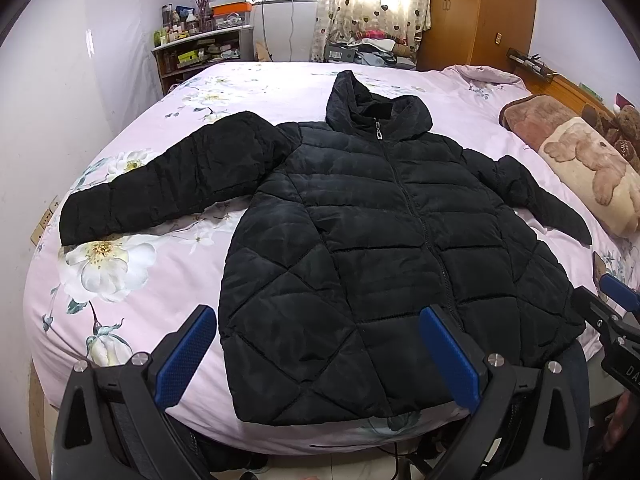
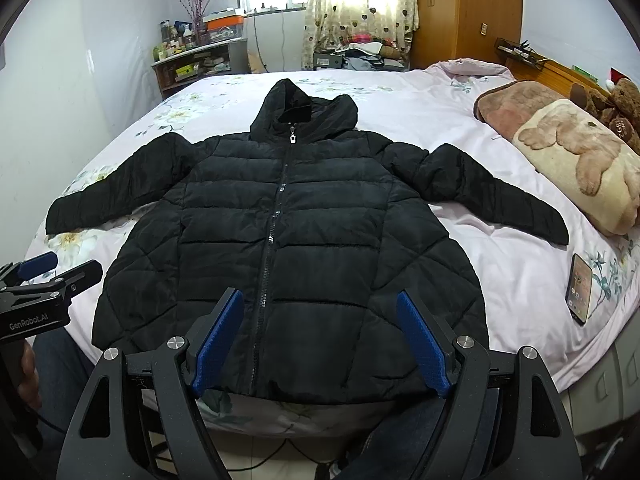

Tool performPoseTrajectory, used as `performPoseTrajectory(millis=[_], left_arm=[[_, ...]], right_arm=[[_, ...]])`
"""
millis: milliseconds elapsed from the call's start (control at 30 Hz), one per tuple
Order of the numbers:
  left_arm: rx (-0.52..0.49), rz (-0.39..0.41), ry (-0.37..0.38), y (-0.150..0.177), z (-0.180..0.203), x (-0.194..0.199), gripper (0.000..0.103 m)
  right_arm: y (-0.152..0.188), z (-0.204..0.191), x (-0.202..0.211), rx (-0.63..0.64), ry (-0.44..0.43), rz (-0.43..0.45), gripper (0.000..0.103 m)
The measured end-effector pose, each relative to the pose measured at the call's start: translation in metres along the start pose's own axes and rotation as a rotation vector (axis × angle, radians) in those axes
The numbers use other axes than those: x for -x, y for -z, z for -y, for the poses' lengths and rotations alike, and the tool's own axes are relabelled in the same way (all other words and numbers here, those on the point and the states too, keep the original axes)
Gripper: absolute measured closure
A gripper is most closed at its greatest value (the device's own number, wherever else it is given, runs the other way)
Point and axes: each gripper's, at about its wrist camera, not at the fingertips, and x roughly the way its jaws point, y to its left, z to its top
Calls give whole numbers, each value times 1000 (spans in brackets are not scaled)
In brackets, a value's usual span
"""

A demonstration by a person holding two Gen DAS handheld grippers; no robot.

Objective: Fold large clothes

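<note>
While you are holding both tools above the near edge of the bed (image 2: 500,280), the only writing reading clearly is "GenRobot.AI", printed white on the body of your left hand-held gripper (image 2: 60,266) where it is showing at the left edge of the right wrist view. In the left wrist view, the right hand-held gripper (image 1: 604,300) is peeking in at the right edge with the letters "DA" on its body; the rest is cut off. A tag on the teddy bear (image 2: 622,108) is carrying print too small to make out.

One black hooded puffer jacket (image 2: 280,220) is lying flat, front up and zipped, in the middle of the bed, its hood pointing toward the window and its two sleeves spreading out to either side. Its hem is sitting at the near edge, just below your fingers.

Only the right wrist view is showing the one phone (image 2: 580,288), lying screen up on the sheet to the right of the jacket, well apart from the sleeve cuff. Both views are showing one bear-print blanket (image 2: 580,168) rolled by the headboard.

Your left hand-held gripper (image 1: 316,344) is standing wide open with nothing between its two blue pads, and your right hand-held gripper (image 2: 320,344) is also gaping wide and holding nothing.
</note>
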Motion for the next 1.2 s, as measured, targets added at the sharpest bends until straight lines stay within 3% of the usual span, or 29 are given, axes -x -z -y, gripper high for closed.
performPoseTrajectory(millis=[1200], left_arm=[[-1, -17, 8, 4, 3, -2, 0]], right_arm=[[2, -4, -2, 2, -5, -11, 24]])
